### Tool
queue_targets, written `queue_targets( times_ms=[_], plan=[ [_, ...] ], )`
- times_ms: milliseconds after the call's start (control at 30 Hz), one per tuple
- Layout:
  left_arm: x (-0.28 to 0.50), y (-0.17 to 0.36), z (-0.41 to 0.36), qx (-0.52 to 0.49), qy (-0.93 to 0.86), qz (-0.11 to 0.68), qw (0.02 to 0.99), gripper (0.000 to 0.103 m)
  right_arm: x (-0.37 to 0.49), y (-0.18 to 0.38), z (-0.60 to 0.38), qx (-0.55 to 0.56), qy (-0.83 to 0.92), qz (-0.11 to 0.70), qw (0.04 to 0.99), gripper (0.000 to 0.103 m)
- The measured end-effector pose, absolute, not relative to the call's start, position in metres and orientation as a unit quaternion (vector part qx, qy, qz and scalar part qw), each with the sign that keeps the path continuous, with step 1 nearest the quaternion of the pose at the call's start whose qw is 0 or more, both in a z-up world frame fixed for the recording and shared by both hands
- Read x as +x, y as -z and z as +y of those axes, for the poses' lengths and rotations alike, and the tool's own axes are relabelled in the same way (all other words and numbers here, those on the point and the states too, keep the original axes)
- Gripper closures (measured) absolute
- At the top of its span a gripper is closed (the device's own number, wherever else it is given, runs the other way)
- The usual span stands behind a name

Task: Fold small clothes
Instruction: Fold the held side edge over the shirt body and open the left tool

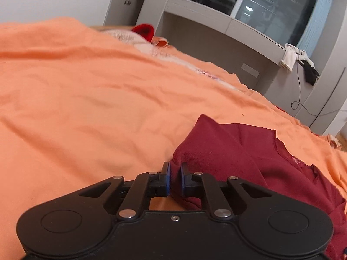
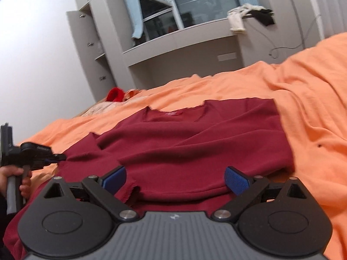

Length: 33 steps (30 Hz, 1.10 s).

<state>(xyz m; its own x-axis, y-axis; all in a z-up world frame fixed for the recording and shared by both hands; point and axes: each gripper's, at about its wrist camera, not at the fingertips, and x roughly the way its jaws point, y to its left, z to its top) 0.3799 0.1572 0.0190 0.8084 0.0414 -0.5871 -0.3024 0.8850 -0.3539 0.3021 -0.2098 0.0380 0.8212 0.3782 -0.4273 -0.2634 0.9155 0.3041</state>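
A dark red small shirt (image 2: 195,140) lies spread on the orange bedsheet (image 2: 308,112), its neckline away from me. My right gripper (image 2: 175,178) stands open just above the shirt's near hem, its blue pads wide apart with cloth below them. In the right wrist view my left gripper (image 2: 61,157) reaches in from the left, held by a hand (image 2: 20,183), and pinches the shirt's left sleeve. In the left wrist view the left gripper (image 1: 174,173) is shut on the edge of the dark red shirt (image 1: 227,151), which bunches to its right.
The orange bedsheet (image 1: 86,97) covers the whole bed. A bright red item (image 1: 144,31) and pale bedding lie at the far end. Beyond the bed stands a grey window ledge (image 2: 173,43) with clothes (image 2: 238,15) draped on it and a cable hanging.
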Motion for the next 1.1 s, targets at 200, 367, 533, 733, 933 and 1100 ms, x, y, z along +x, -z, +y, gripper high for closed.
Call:
queue_targets(
  times_ms=[200, 367, 533, 733, 933, 1100],
  plan=[
    [0.373, -0.016, 0.165, -0.227, -0.077, 0.307, 0.921, 0.089, 0.308, -0.036, -0.189, 0.108, -0.213, 0.254, 0.937, 0.005],
    [0.368, -0.020, 0.162, -0.228, -0.074, 0.291, 0.926, 0.096, 0.315, -0.032, -0.172, 0.084, -0.238, 0.279, 0.927, 0.074],
    [0.355, -0.035, 0.161, -0.240, -0.053, 0.268, 0.931, 0.096, 0.291, -0.057, -0.176, 0.058, -0.235, 0.221, 0.945, 0.096],
    [0.366, -0.017, 0.155, -0.211, -0.066, 0.316, 0.923, 0.093, 0.292, -0.047, -0.172, 0.036, -0.228, 0.240, 0.943, 0.096],
    [0.357, -0.026, 0.155, -0.204, -0.051, 0.301, 0.930, 0.093, 0.275, -0.069, -0.177, 0.003, -0.246, 0.208, 0.947, 0.098],
    [0.358, -0.025, 0.150, -0.183, -0.048, 0.308, 0.932, 0.092, 0.275, -0.066, -0.172, -0.042, -0.250, 0.227, 0.940, 0.096]
  ],
)
